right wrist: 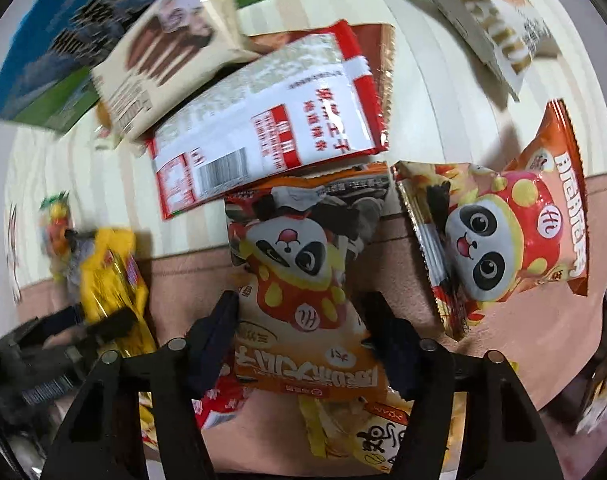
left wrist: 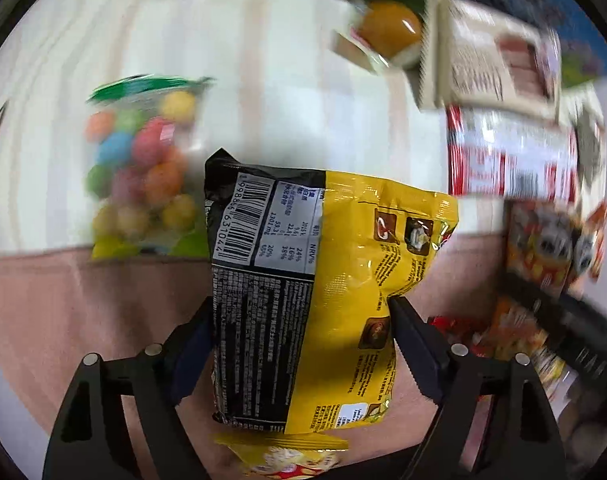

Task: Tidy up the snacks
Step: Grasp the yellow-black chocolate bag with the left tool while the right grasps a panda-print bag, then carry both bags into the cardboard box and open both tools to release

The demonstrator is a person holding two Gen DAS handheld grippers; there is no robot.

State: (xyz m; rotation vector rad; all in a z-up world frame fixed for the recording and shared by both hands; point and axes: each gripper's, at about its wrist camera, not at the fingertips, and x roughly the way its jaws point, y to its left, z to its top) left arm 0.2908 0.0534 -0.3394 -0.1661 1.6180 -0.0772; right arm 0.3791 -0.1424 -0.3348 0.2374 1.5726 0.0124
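Observation:
My left gripper point(left wrist: 301, 304) is shut on a yellow and black snack bag point(left wrist: 303, 272), held above a pink surface point(left wrist: 63, 300). That bag also shows in the right wrist view point(right wrist: 107, 280), with the left gripper on it. My right gripper point(right wrist: 299, 304) is shut on an orange panda snack bag point(right wrist: 303, 280), lifted over the same pink surface. A second panda bag point(right wrist: 503, 232) lies to its right. A red and white packet point(right wrist: 271, 120) lies just beyond my right gripper.
A bag of coloured candy balls point(left wrist: 143, 168) lies on the pale striped table point(left wrist: 263, 60). A beige biscuit pack point(right wrist: 163, 56), a wrapped round cake point(left wrist: 387, 24) and a blue-green box point(right wrist: 63, 40) lie further back. More snack bags point(right wrist: 363, 432) lie below my right gripper.

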